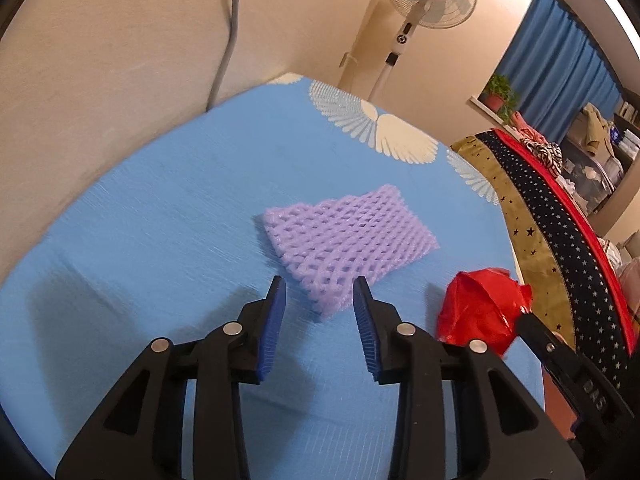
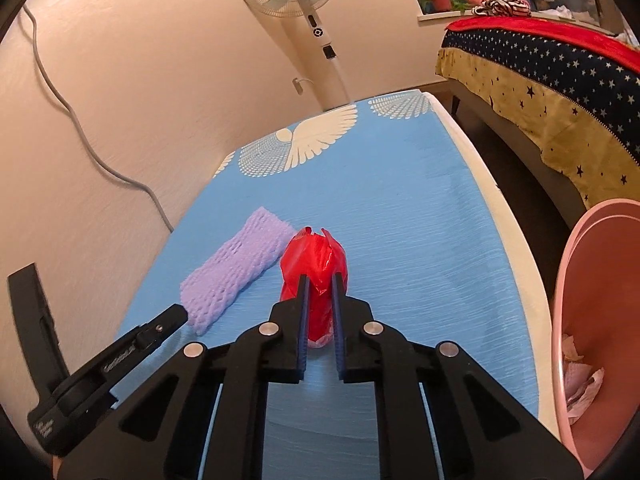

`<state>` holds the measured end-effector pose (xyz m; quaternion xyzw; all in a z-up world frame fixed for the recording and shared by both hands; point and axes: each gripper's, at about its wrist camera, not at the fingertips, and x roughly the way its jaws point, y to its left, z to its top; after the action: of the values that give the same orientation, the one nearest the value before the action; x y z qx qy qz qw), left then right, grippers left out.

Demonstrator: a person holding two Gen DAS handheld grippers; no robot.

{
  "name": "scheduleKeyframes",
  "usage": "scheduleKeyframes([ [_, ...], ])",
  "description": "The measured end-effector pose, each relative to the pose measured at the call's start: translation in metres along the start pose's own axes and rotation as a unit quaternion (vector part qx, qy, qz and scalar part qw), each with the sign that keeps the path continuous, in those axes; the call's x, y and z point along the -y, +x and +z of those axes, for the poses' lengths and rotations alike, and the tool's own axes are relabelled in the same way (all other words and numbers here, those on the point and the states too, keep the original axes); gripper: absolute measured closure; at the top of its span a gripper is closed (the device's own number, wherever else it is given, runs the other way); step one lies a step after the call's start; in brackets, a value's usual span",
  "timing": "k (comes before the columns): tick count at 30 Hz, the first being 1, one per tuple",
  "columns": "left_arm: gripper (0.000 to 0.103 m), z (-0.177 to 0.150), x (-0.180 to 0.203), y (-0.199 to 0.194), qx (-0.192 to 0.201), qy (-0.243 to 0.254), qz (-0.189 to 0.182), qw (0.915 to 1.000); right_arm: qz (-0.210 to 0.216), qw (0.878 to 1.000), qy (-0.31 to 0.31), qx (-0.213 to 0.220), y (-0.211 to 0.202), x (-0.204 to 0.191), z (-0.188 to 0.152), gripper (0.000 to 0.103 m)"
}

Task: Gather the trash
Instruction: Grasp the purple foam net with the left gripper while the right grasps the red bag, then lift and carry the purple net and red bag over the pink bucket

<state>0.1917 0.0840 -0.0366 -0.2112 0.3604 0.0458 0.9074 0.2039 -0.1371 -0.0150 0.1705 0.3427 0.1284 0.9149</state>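
A purple foam net sleeve (image 1: 344, 240) lies flat on the blue cloth-covered table (image 1: 160, 240). My left gripper (image 1: 320, 292) is open, its tips around the sleeve's near corner. A crumpled red plastic bag (image 2: 314, 276) stands on the table to the right of the sleeve (image 2: 232, 272). My right gripper (image 2: 320, 284) is shut on the red bag. The bag also shows in the left wrist view (image 1: 480, 312), with the right gripper's finger beside it. A pink bin (image 2: 600, 320) with some trash inside stands off the table's right edge.
A beige wall with a grey cable (image 2: 80, 128) runs along the left. A standing fan (image 2: 300, 4) is behind the table's far end. A bed with a star-patterned cover (image 2: 560, 80) lies to the right, across a dark gap.
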Motion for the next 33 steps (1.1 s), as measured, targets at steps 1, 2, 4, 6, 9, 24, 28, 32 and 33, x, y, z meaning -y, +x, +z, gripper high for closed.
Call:
scheduleKeyframes([
  [1,0.068,0.001,0.000,0.003,-0.002,-0.004,-0.001,1.0000,-0.001,1.000,-0.001,0.000,0.001,-0.001,0.001,0.092],
  [2,0.068,0.002,0.001,0.006,-0.004,-0.006,-0.003,1.0000,-0.001,1.000,-0.003,-0.001,0.001,-0.001,0.001,0.092],
  [4,0.068,0.002,0.003,0.010,-0.009,-0.008,-0.005,0.9999,-0.002,1.000,-0.006,-0.001,0.000,-0.001,0.001,0.093],
  [6,0.069,0.000,0.002,0.017,-0.022,-0.017,-0.011,0.9995,-0.005,1.000,-0.007,0.000,-0.002,0.000,0.001,0.093],
  [9,0.087,-0.002,0.001,0.018,-0.029,-0.028,-0.023,0.9989,-0.008,1.000,-0.005,0.002,-0.005,0.001,0.003,0.093],
  [24,0.094,-0.003,0.040,-0.032,0.011,0.058,-0.028,0.9979,-0.022,0.999,-0.018,0.017,-0.043,-0.004,0.006,0.103],
  [28,0.094,-0.005,0.038,-0.049,0.020,0.062,-0.030,0.9974,-0.034,0.999,-0.014,0.010,-0.051,0.007,0.002,0.098],
  [32,0.094,-0.008,0.033,-0.060,0.023,0.058,-0.023,0.9978,-0.037,0.999,0.006,-0.009,-0.047,0.019,-0.009,0.038],
  [33,0.094,-0.009,0.032,-0.064,0.025,0.061,-0.020,0.9976,-0.044,0.999,0.006,-0.005,-0.047,0.019,-0.011,0.023],
])
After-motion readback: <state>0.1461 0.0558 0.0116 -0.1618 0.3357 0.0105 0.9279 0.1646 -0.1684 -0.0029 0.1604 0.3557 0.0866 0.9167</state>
